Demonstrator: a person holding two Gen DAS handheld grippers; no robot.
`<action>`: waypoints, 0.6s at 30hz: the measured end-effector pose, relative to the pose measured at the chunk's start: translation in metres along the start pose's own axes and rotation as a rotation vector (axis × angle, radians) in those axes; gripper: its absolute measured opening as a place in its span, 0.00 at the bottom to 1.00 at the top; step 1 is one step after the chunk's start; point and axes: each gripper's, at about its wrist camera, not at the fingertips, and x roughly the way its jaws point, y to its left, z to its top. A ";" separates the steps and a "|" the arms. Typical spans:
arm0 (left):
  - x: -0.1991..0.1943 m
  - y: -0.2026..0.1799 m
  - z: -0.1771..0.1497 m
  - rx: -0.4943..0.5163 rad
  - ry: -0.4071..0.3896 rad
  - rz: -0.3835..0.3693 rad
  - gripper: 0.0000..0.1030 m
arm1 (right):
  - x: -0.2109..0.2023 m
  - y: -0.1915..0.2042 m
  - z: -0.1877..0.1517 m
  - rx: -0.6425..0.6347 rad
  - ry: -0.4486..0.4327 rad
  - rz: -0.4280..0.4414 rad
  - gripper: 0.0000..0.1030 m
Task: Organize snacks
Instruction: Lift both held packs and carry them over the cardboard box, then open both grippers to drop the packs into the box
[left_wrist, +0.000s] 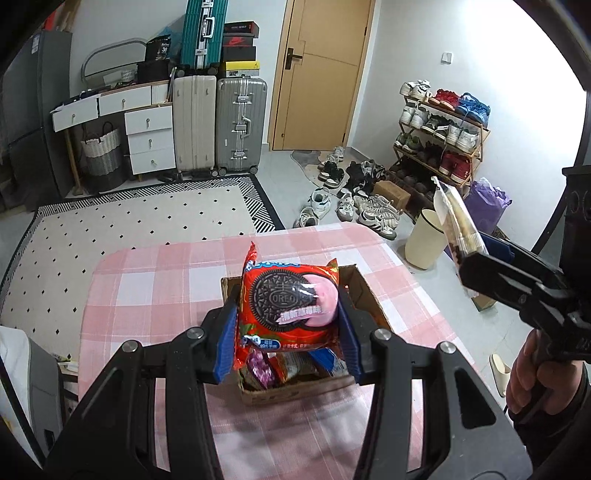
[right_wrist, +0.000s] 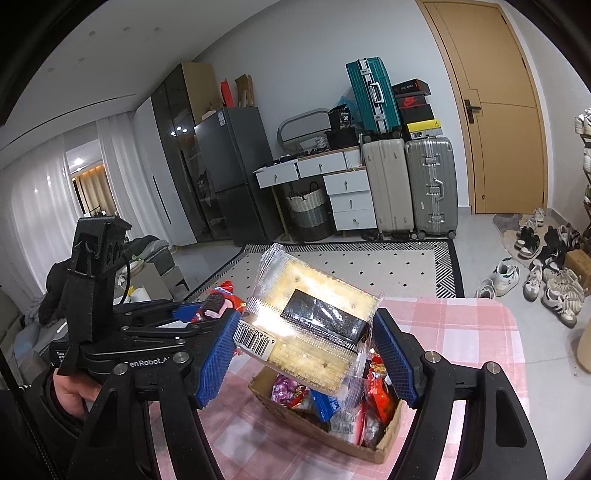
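My left gripper (left_wrist: 288, 328) is shut on a red Oreo packet (left_wrist: 290, 306), held above an open cardboard box (left_wrist: 364, 291) of snacks on the pink checked tablecloth (left_wrist: 147, 280). My right gripper (right_wrist: 308, 347) is shut on a clear packet of crackers (right_wrist: 314, 325) with a barcode label, lifted over the same box (right_wrist: 332, 439). In the left wrist view the right gripper (left_wrist: 476, 258) shows at the right edge with the cracker packet (left_wrist: 456, 221) sticking up. In the right wrist view the left gripper (right_wrist: 207, 314) is at the left, the Oreo packet (right_wrist: 218, 302) in its jaws.
The box still holds several wrapped snacks (right_wrist: 369, 402). Beyond the table lie a dotted rug (left_wrist: 129, 225), suitcases (left_wrist: 240, 125), white drawers (left_wrist: 149, 136), a shoe rack (left_wrist: 439, 136) with loose shoes, a cream bin (left_wrist: 424, 240) and a door (left_wrist: 321, 70). A person's hand (left_wrist: 532, 373) grips the right handle.
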 end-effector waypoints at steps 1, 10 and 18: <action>0.007 0.001 0.003 0.000 0.006 -0.002 0.43 | 0.003 -0.002 0.001 0.002 0.003 0.001 0.71; 0.064 0.012 -0.001 -0.013 0.067 -0.033 0.43 | 0.046 -0.020 -0.002 0.031 0.054 -0.001 0.71; 0.114 0.017 -0.006 -0.014 0.119 -0.038 0.43 | 0.081 -0.038 -0.016 0.049 0.097 -0.007 0.72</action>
